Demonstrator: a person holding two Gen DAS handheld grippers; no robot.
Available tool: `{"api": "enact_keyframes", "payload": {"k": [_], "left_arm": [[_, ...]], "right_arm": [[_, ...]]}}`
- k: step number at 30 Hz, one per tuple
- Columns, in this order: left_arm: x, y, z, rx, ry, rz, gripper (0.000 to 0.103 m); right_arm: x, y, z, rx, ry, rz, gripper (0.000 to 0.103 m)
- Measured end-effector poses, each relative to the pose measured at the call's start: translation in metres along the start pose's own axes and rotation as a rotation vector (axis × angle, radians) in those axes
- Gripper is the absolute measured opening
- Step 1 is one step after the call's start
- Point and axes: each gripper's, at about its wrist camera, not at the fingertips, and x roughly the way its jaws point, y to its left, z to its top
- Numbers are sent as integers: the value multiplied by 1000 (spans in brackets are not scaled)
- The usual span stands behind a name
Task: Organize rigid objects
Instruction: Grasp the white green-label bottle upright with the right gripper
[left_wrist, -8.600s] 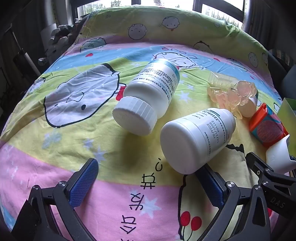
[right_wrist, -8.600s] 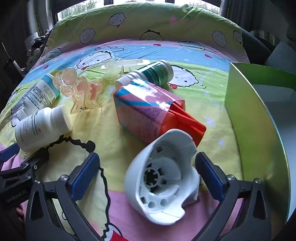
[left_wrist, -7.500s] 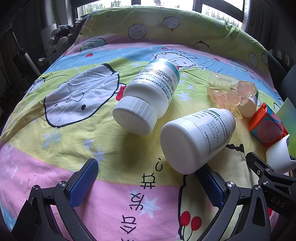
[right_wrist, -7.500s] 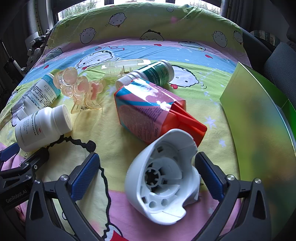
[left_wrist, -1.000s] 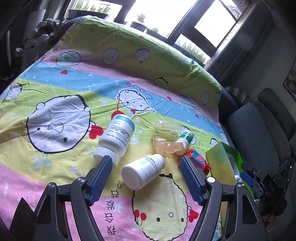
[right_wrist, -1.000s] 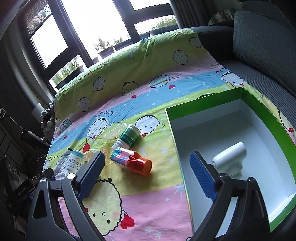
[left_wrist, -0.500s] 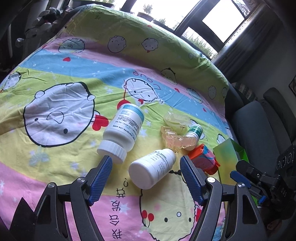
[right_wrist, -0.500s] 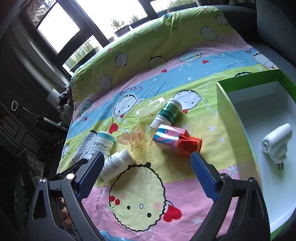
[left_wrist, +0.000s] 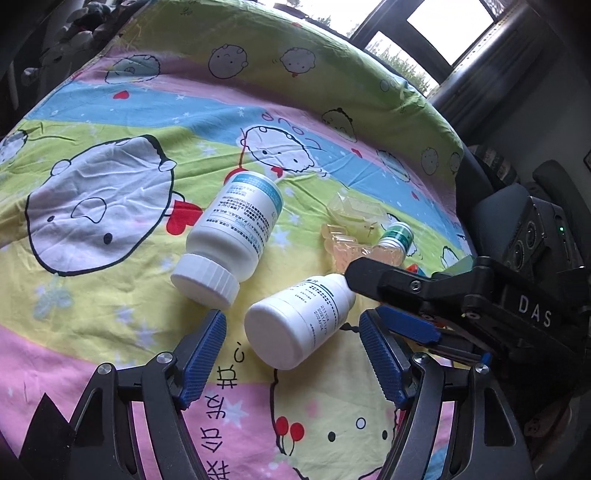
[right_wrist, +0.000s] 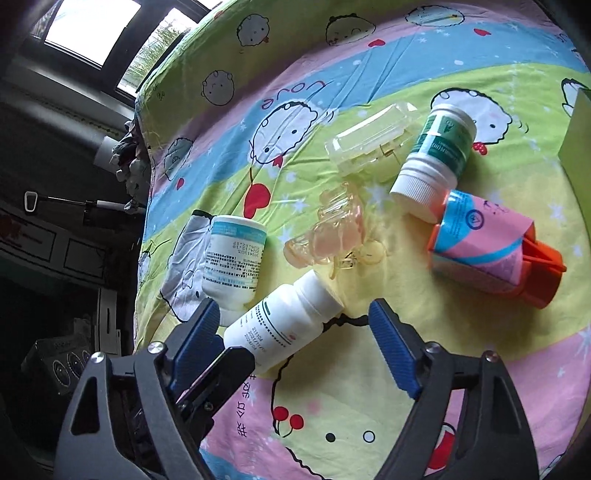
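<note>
**Q:** Since the frame half a second back, what has shifted?

**A:** Both of your grippers have dropped close to the bedsheet (left_wrist: 110, 110). Your right gripper (right_wrist: 295, 328) has swung left, away from the green box, and the small white bottle (right_wrist: 284, 328) has come between its blue pads.

**Q:** What state are the tools in?

**A:** Your left gripper (left_wrist: 291, 354) is spread wide and grips nothing. Your right gripper is also spread wide, with clear space either side of the small white bottle. In the left wrist view, one finger of the right gripper crosses in from the right, just above the bottle's cap end.

**Q:** Where do the task items lie?

**A:** The small white bottle lies on its side, base toward your left gripper, between the pads of both tools. The large white bottle (left_wrist: 236, 243) with the blue band lies to its far left, cap pointing near. The clear hair clip (right_wrist: 332, 236) lies just beyond the small bottle's cap. The clear plastic case (right_wrist: 373, 144) sits farther off, with the green-label bottle (right_wrist: 436, 155) at its right. The pink carton (right_wrist: 487, 243) with orange ends lies on its side at the right, touching the green-label bottle's cap. A corner of the green box (right_wrist: 578, 136) shows at the far right edge.
</note>
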Motion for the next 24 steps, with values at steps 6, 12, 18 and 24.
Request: {"api": "enact_keyframes", "payload": {"k": [6, 12, 18, 24], "left_arm": [[11, -3, -1, 24, 27, 9, 64], [18, -3, -6, 23, 64, -10, 52], [24, -14, -16, 39, 139, -45, 47], [23, -26, -21, 72, 157, -84, 47]], "right_arm": [[10, -7, 0, 15, 25, 9, 78], [14, -12, 0, 31, 38, 44, 78], [19, -11, -3, 11, 45, 21, 75], [13, -14, -2, -28, 19, -54, 63]]}}
